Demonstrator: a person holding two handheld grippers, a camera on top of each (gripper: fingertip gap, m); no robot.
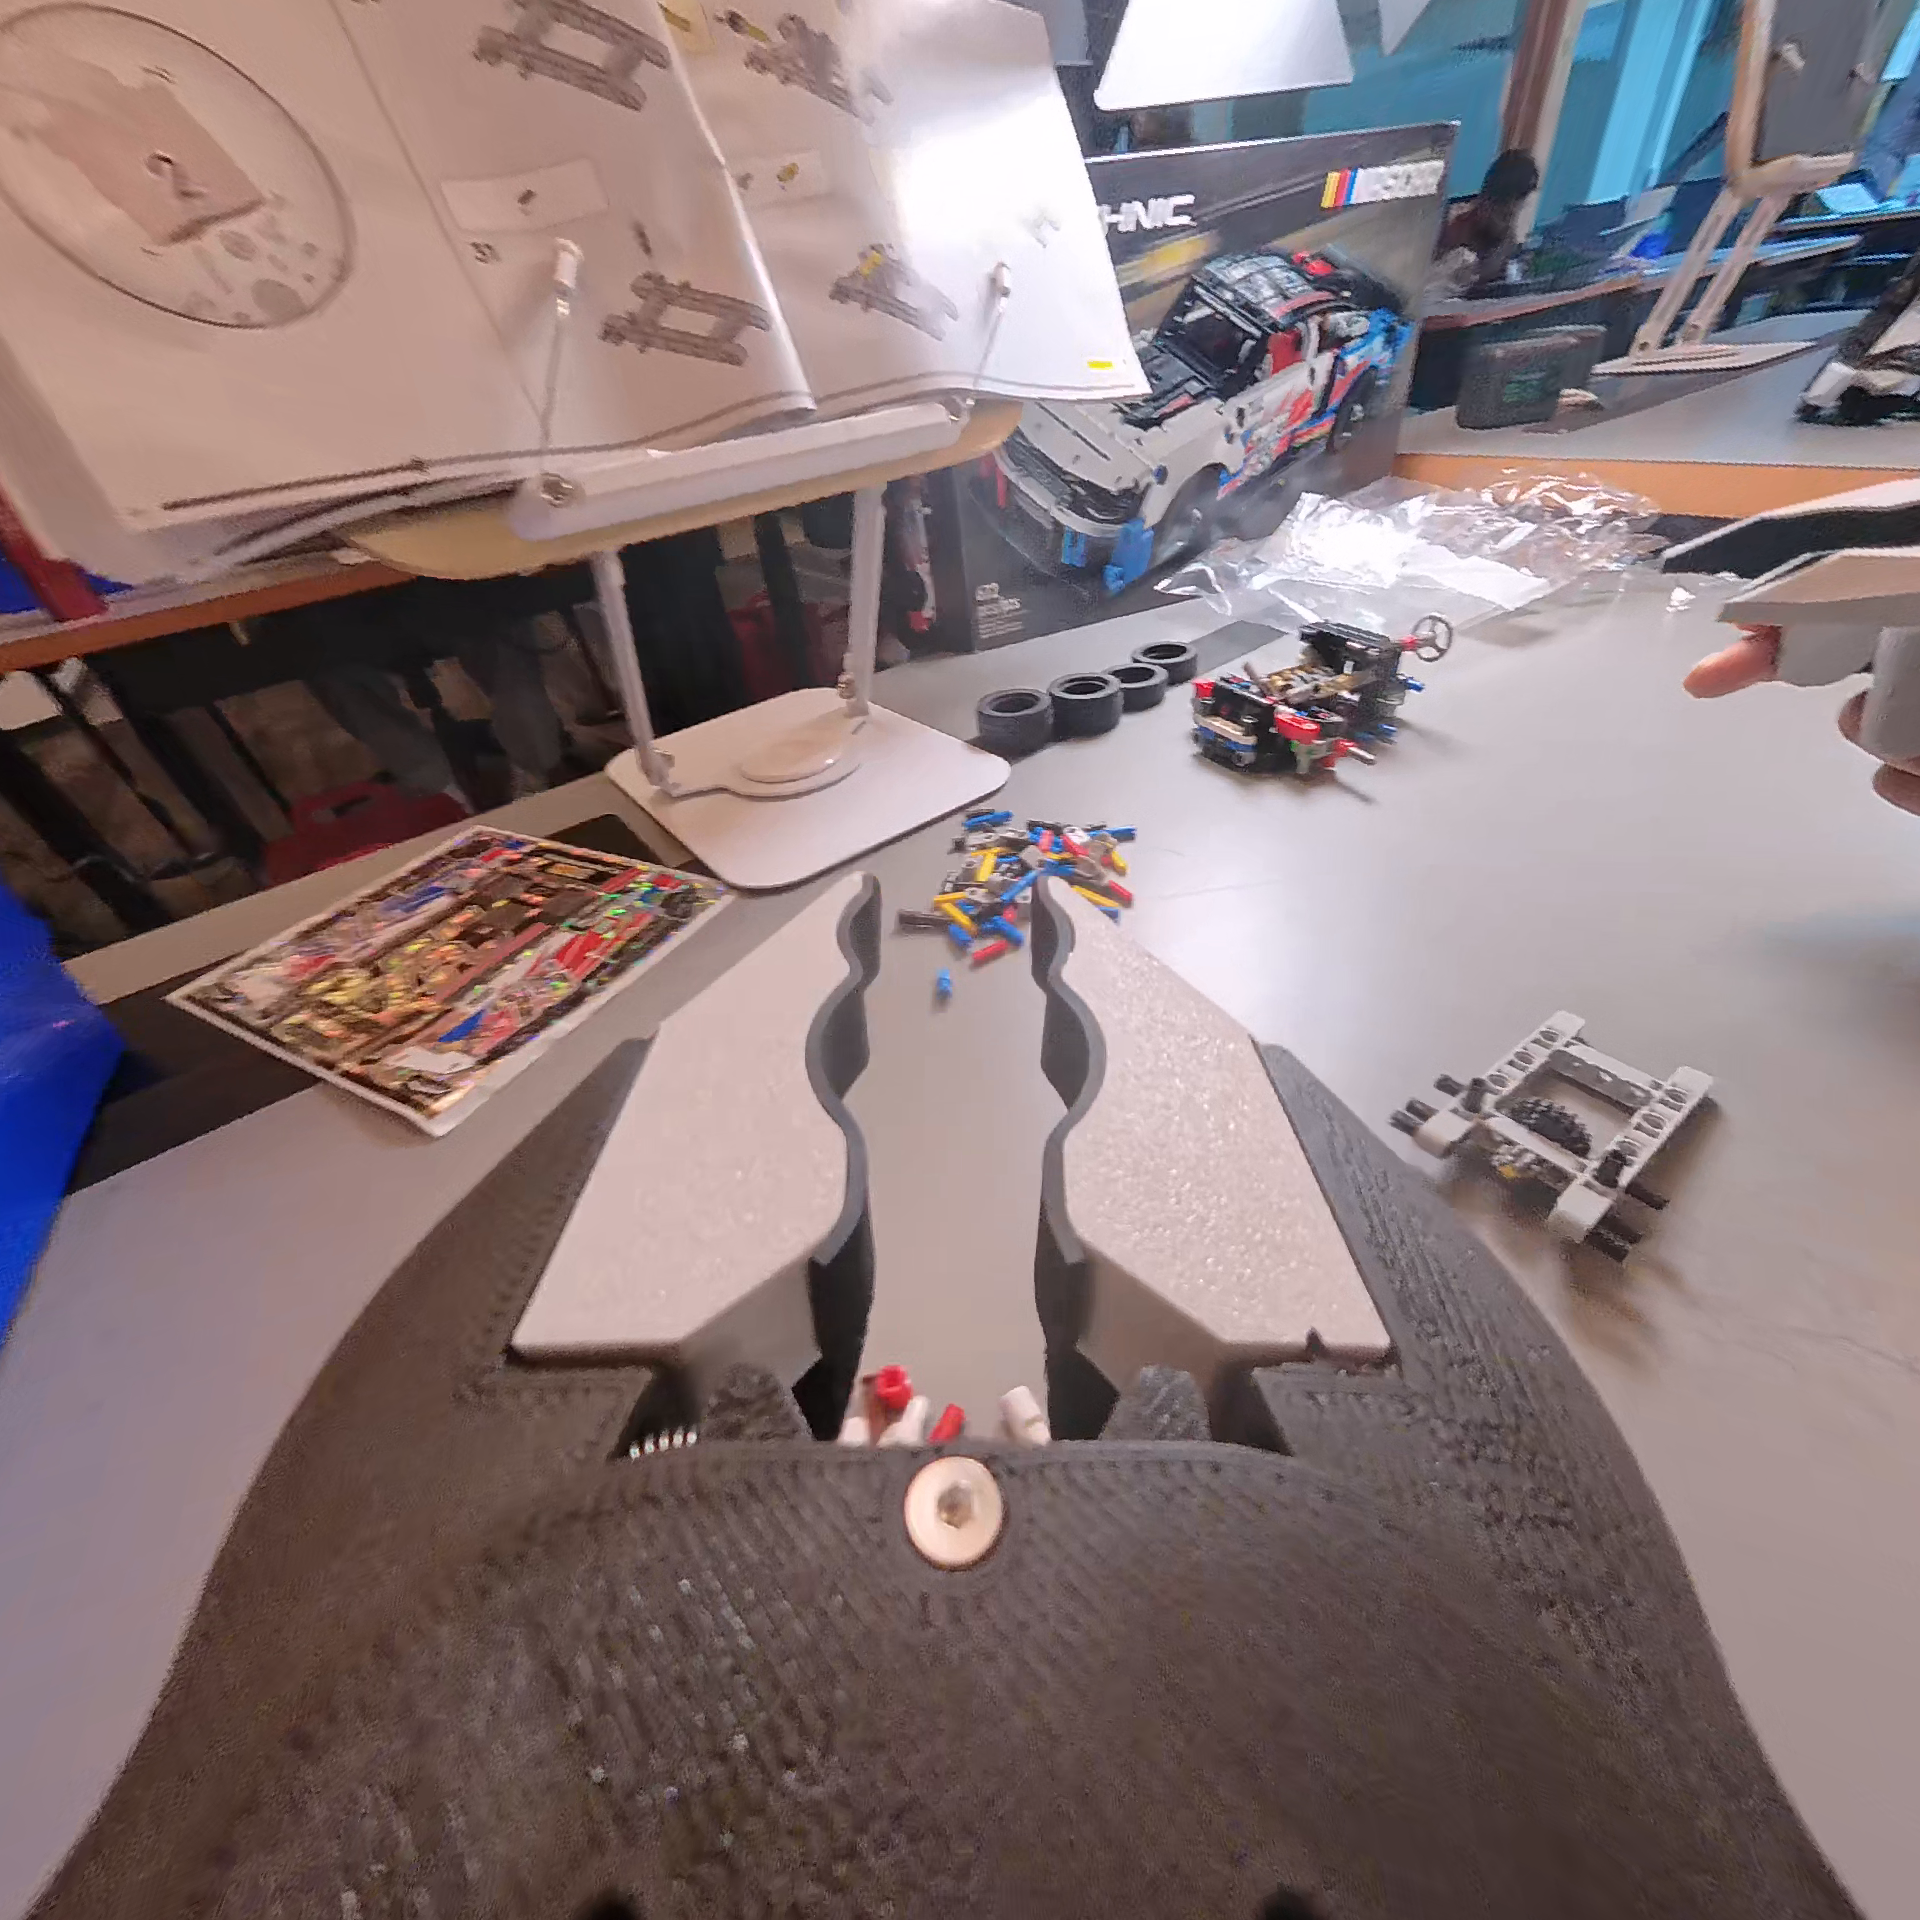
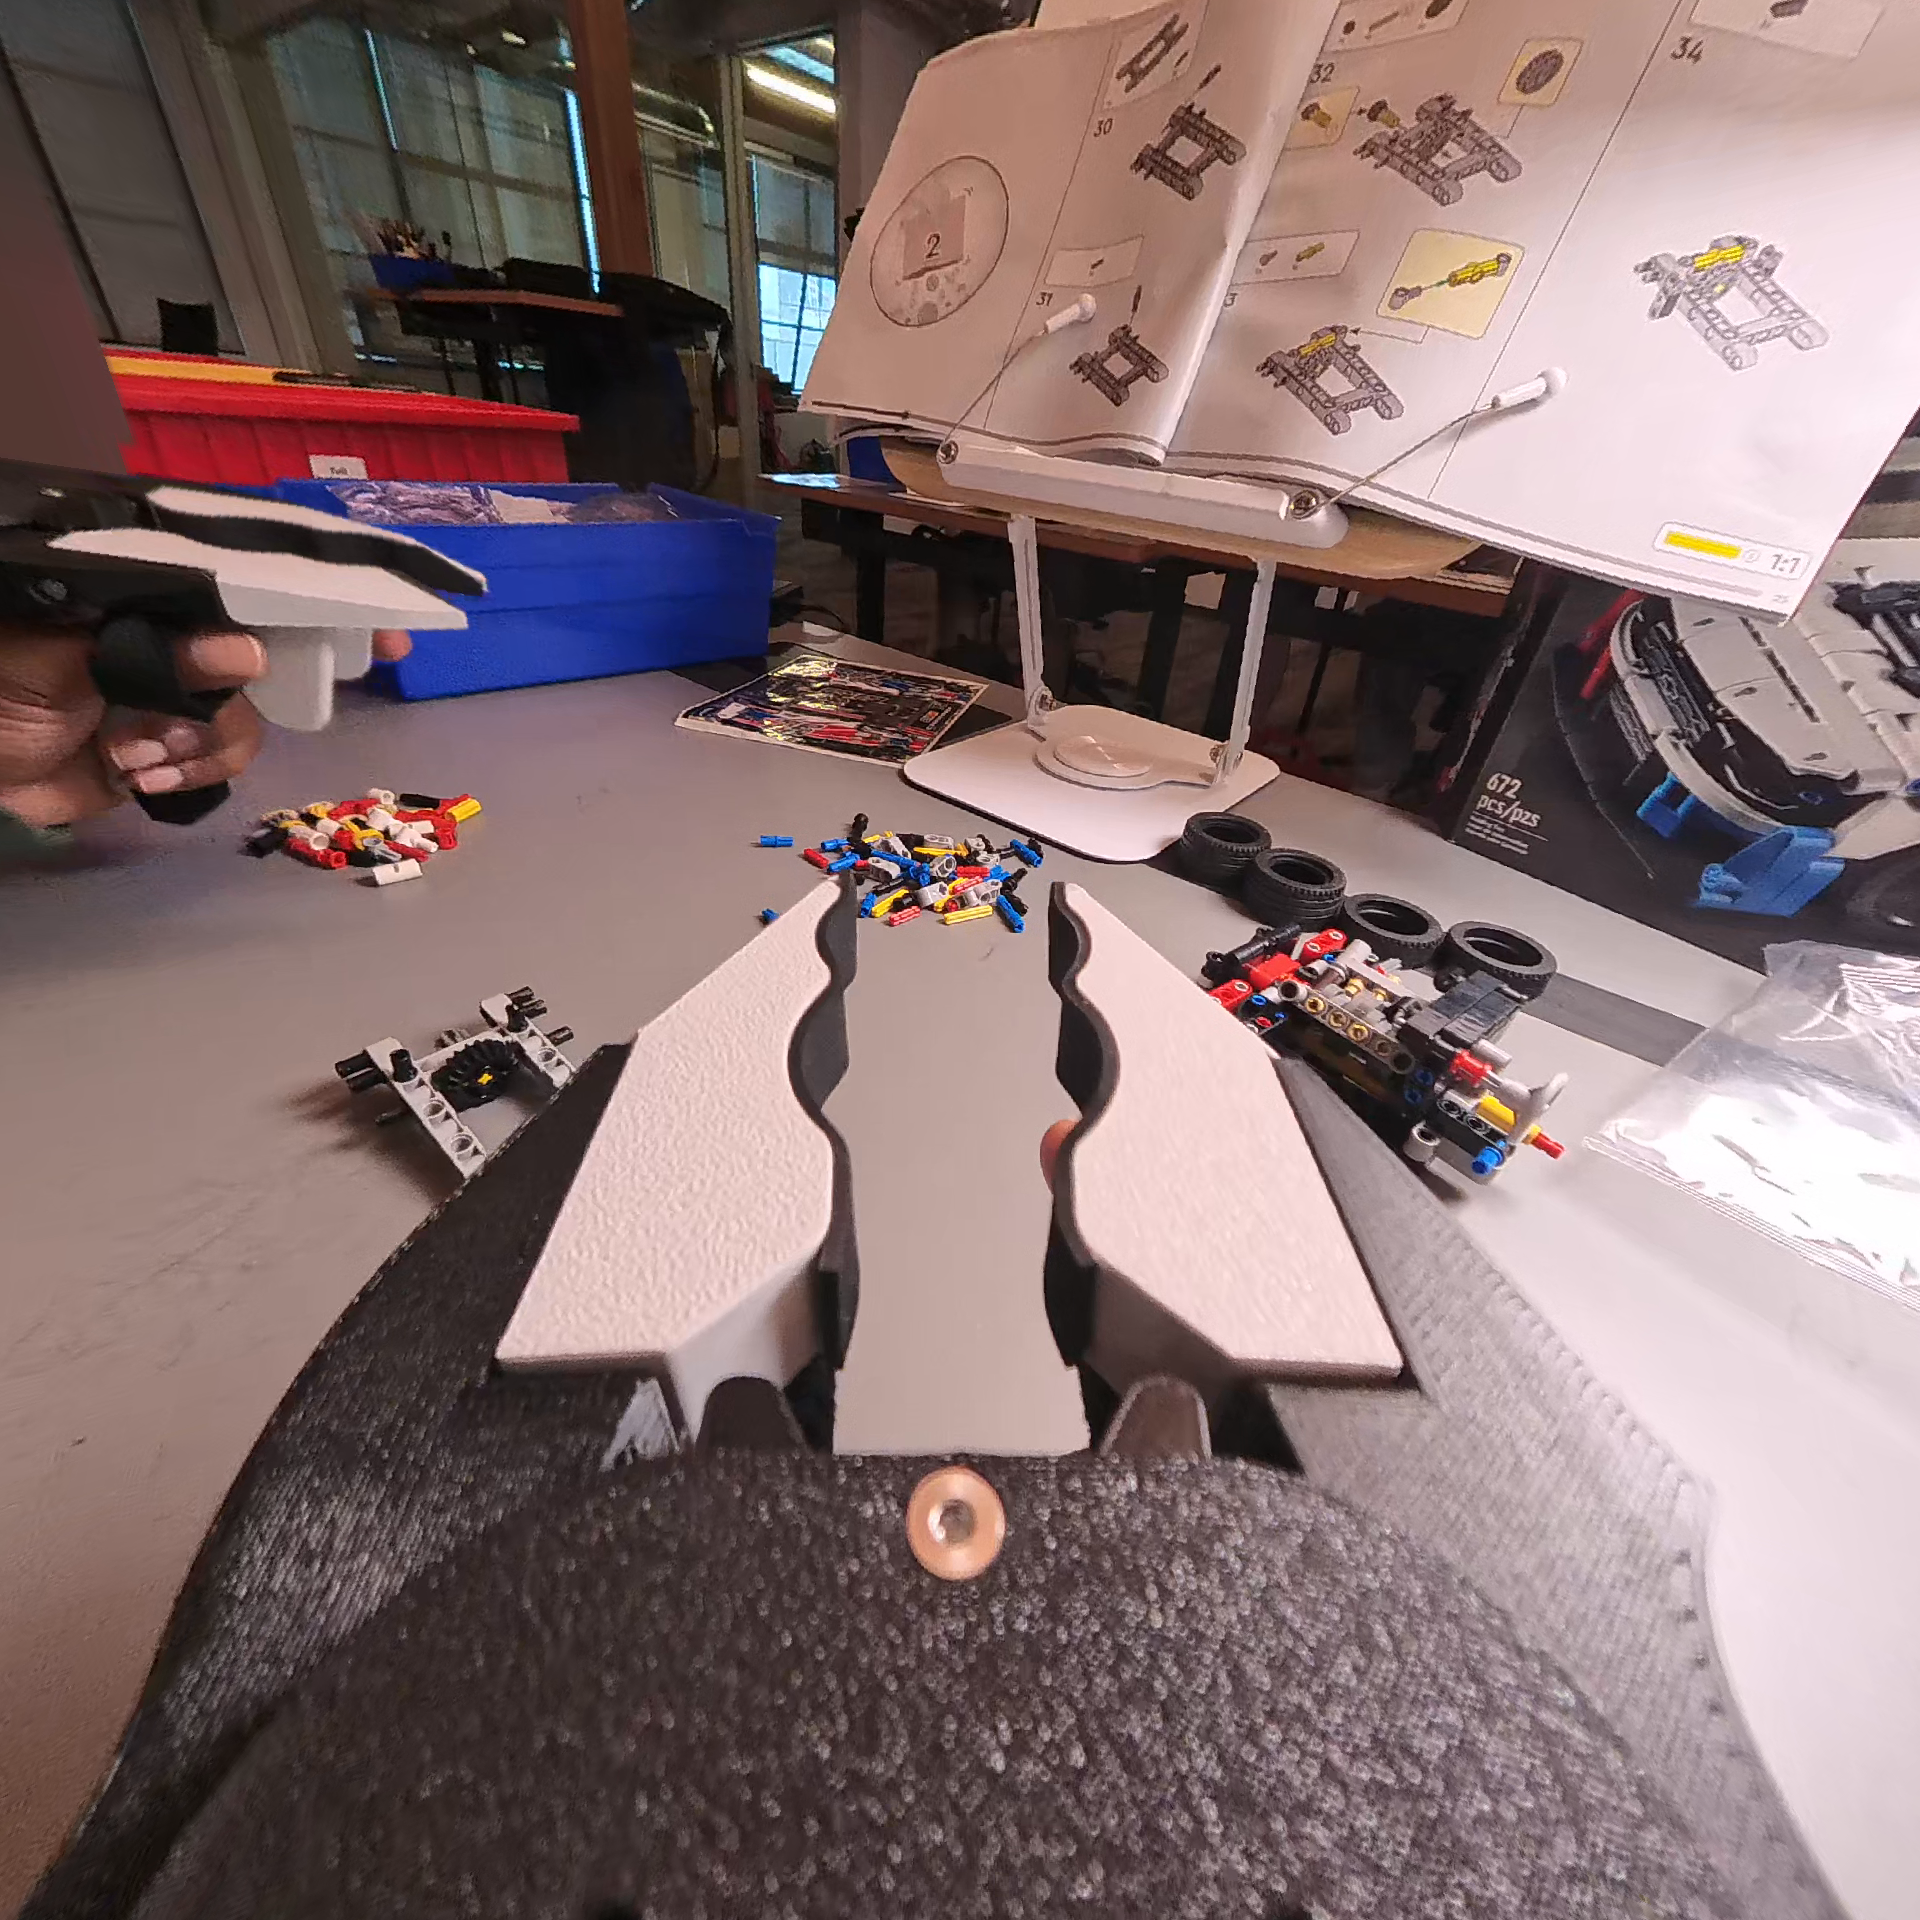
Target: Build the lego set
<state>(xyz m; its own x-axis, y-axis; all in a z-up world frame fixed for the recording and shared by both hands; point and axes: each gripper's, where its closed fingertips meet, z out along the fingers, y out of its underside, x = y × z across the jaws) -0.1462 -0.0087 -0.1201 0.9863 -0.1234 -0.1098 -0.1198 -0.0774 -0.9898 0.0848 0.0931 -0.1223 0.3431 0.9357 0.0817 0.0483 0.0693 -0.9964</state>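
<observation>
Both claws gape empty; grey frame (image 2: 457,1081) lies left of the right claw (image 2: 951,904)

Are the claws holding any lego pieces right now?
No. The left claw and the right claw are both open with only bare table showing between their fingers. The grey frame with the black gear lies untouched.

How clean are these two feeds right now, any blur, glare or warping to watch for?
Left wrist view: instruction booklet smeared and washed out, grey frame slightly motion-blurred. Right wrist view: sharper, booklet pages readable, sticker sheet shows glare. Both: strong wide-angle bending at the edges.
</observation>
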